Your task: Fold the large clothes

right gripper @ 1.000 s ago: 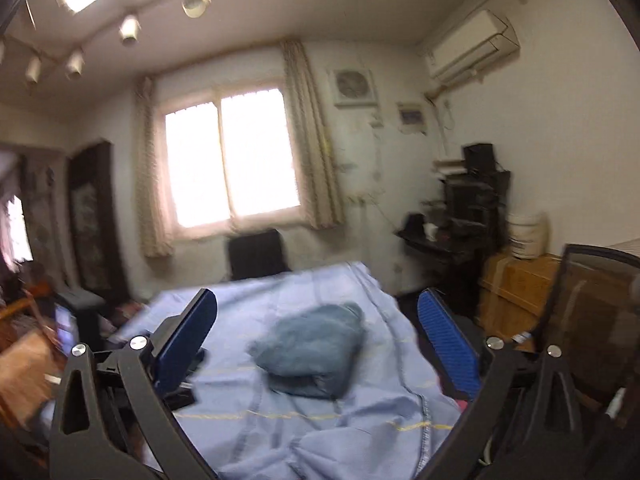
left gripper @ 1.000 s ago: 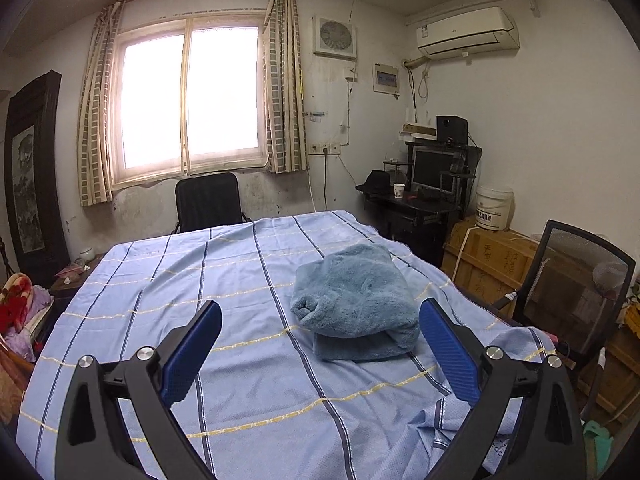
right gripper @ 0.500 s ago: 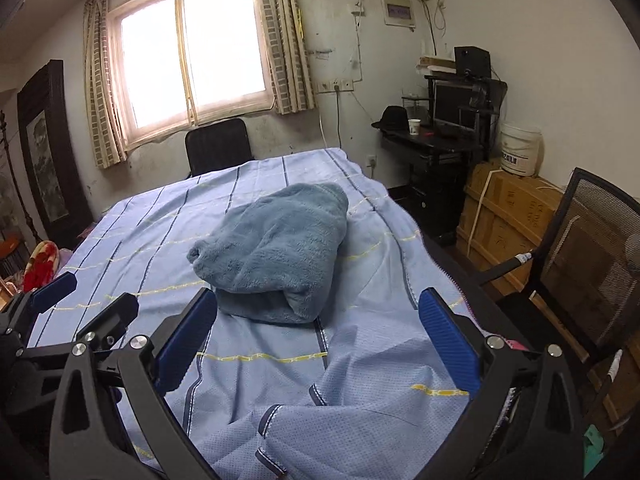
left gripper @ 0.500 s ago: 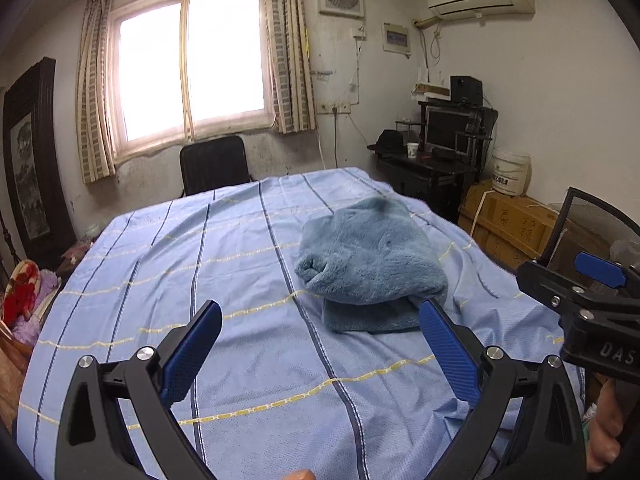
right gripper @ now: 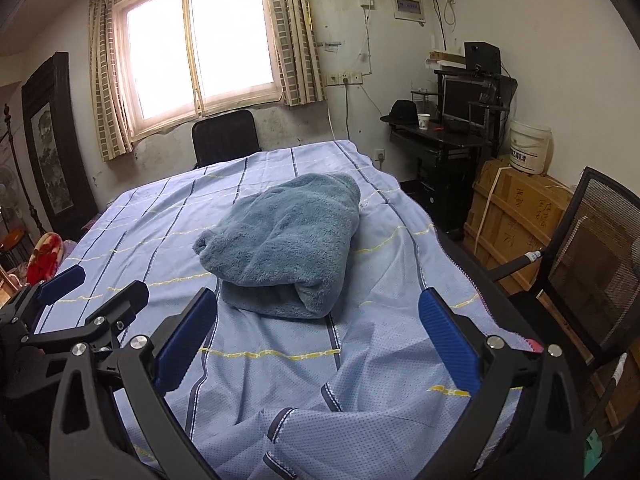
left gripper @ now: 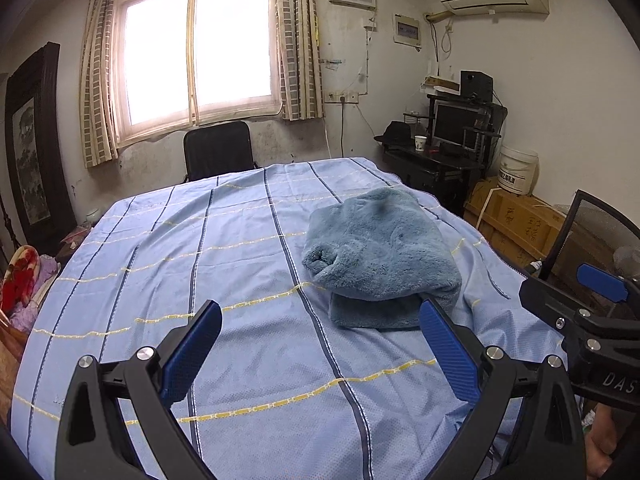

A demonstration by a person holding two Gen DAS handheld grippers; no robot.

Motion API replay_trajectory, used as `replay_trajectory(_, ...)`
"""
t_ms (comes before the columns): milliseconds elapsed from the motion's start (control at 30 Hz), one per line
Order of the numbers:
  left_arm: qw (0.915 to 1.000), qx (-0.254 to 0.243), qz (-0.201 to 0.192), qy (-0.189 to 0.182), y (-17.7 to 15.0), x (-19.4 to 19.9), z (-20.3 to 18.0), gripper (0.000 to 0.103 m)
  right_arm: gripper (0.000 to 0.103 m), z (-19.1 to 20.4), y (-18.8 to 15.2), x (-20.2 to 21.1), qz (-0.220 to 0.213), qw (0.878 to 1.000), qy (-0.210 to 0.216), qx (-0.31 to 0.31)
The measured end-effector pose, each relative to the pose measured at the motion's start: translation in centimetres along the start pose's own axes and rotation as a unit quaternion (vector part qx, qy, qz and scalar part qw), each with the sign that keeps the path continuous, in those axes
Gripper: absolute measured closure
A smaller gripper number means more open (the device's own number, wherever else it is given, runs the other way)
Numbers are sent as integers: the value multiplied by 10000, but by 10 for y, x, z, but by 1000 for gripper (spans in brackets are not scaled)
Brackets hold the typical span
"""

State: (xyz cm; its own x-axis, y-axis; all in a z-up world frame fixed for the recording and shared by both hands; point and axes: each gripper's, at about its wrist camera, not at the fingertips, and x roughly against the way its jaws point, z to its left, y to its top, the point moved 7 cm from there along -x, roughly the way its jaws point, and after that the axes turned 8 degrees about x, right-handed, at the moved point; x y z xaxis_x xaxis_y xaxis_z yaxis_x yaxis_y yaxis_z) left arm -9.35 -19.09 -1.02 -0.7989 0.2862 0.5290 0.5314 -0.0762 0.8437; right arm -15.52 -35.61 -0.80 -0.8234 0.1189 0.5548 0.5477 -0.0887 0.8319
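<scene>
The blue fleece garment [left gripper: 382,248] lies on the striped sheet [left gripper: 224,280] that covers the table, toward the right half of the surface and beyond both grippers. It rests as a compact bundle: an upper mass doubled over a flatter layer that shows along the near edge, with a rolled opening, possibly a cuff or collar, at the left end. In the right wrist view the same garment [right gripper: 280,240] sits ahead and slightly left of center, its near fold facing the camera. The left gripper [left gripper: 320,354] hangs above the sheet with its 2 fingers spread wide and nothing between them; its right finger overlaps the near edge of the garment in the view, but contact cannot be confirmed. The right gripper [right gripper: 318,342] is likewise spread wide and empty, over rumpled sheet at the near right table edge, apart from the garment. Step in hand: neither gripper holds cloth, and the bundle fits 2 readings. Either it is a roughly gathered heap awaiting spreading and folding, or it is the folded result already set down; the uneven top and the loose rolled end do not settle which. Any further handling would call for both grippers to close on opposite edges of the thick pile, which is soft, bulky and likely to slip from a shallow pinch.
</scene>
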Motion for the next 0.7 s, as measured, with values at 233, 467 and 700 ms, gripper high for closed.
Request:
replay_trajectory(233, 10000, -32, -1, -25, 0, -1, -2, 4, 5, 0, -4, -2, 10, 10000, 64, -36)
replay_trajectory(467, 9999, -98, -57, 74, 0, 1, -4, 4, 5, -2, -6, -1, 5, 10000, 43, -61)
replay_trajectory(700, 10000, -4, 11, 53, -1, 2, -4, 4, 5, -3, -5, 0, -30, 10000, 49, -63)
